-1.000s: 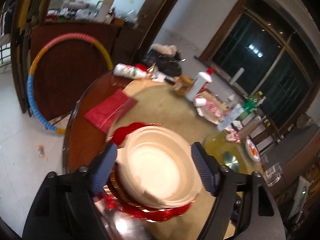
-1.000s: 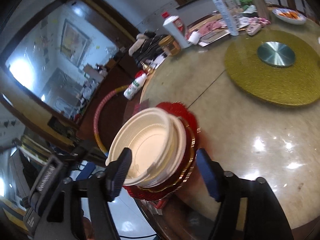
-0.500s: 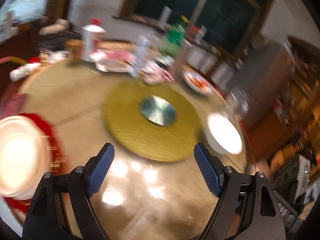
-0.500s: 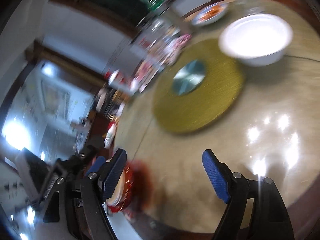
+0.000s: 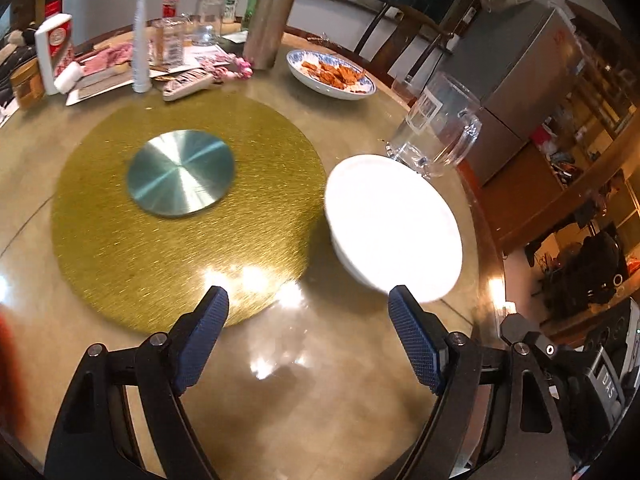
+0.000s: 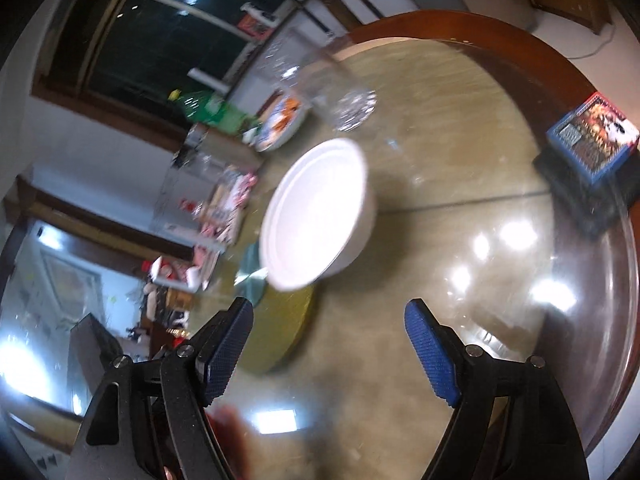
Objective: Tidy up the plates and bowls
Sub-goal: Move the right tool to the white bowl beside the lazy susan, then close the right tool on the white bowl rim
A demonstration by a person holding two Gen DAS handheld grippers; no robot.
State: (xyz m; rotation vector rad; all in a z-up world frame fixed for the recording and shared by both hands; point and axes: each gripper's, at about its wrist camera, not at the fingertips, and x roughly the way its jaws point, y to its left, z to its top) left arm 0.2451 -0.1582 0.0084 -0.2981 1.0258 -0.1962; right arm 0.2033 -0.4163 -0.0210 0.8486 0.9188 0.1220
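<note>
The round glossy surface (image 5: pixel 312 392) carries a gold turntable (image 5: pixel 120 240) with a steel disc (image 5: pixel 180 172) at its centre. A white bowl (image 5: pixel 394 226) sits just beside the turntable's edge, with a clear pitcher (image 5: pixel 438 128) close behind it and a dish of food (image 5: pixel 332 76) farther back. The left gripper (image 5: pixel 308 336) and the right gripper (image 6: pixel 330 344) both hover short of the bowl, jaws spread wide and holding nothing.

One white bowl (image 5: pixel 394 228), one food plate (image 5: pixel 331 76), one glass pitcher (image 5: pixel 436 132), one turntable (image 5: pixel 184 216).
</note>
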